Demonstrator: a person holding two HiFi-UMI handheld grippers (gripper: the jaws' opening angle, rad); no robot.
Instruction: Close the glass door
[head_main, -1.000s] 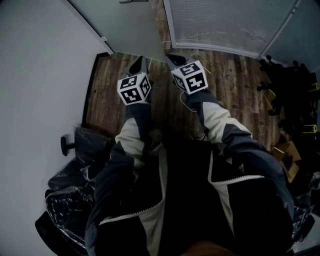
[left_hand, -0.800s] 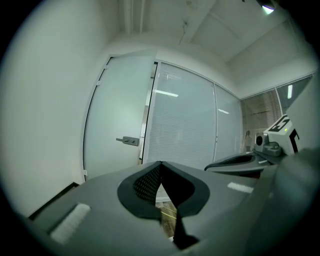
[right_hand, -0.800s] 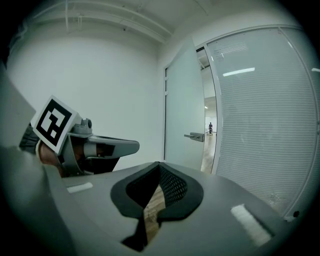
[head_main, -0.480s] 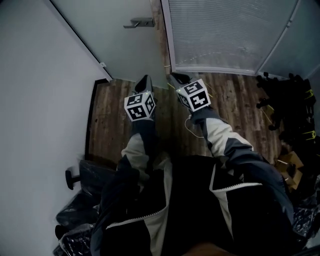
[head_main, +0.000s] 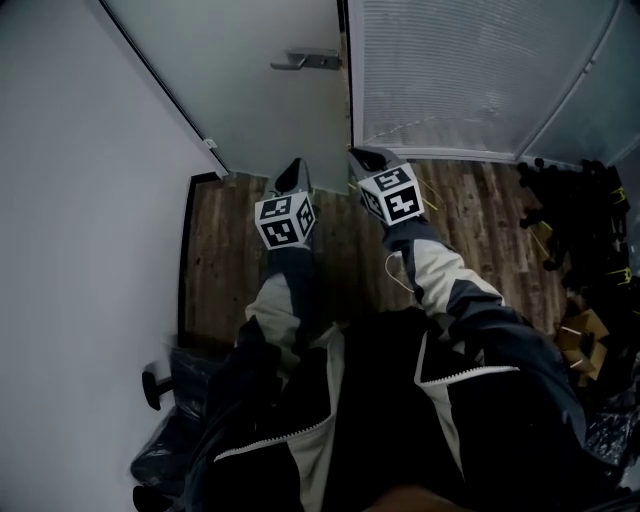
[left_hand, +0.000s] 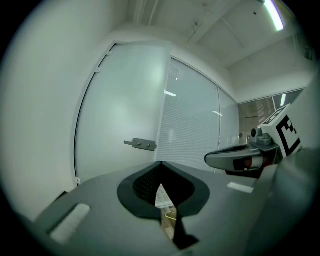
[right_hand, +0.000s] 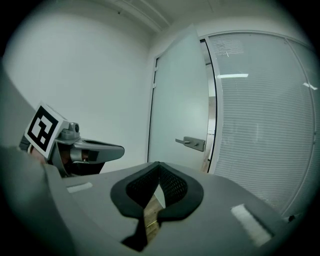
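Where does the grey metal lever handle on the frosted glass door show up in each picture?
Head view: grey metal lever handle, top centre.
Left gripper view: handle left of centre, mid-height.
Right gripper view: handle just right of centre.
Shared landmark: slatted glass panel, right of the frosted glass door.

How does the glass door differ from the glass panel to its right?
The glass door is plain frosted; the glass panel shows fine horizontal lines. The door carries a lever handle; the panel has none. The door stands ajar, a narrow gap at its edge; the panel sits in its frame. Both are pale and reach the wood floor.
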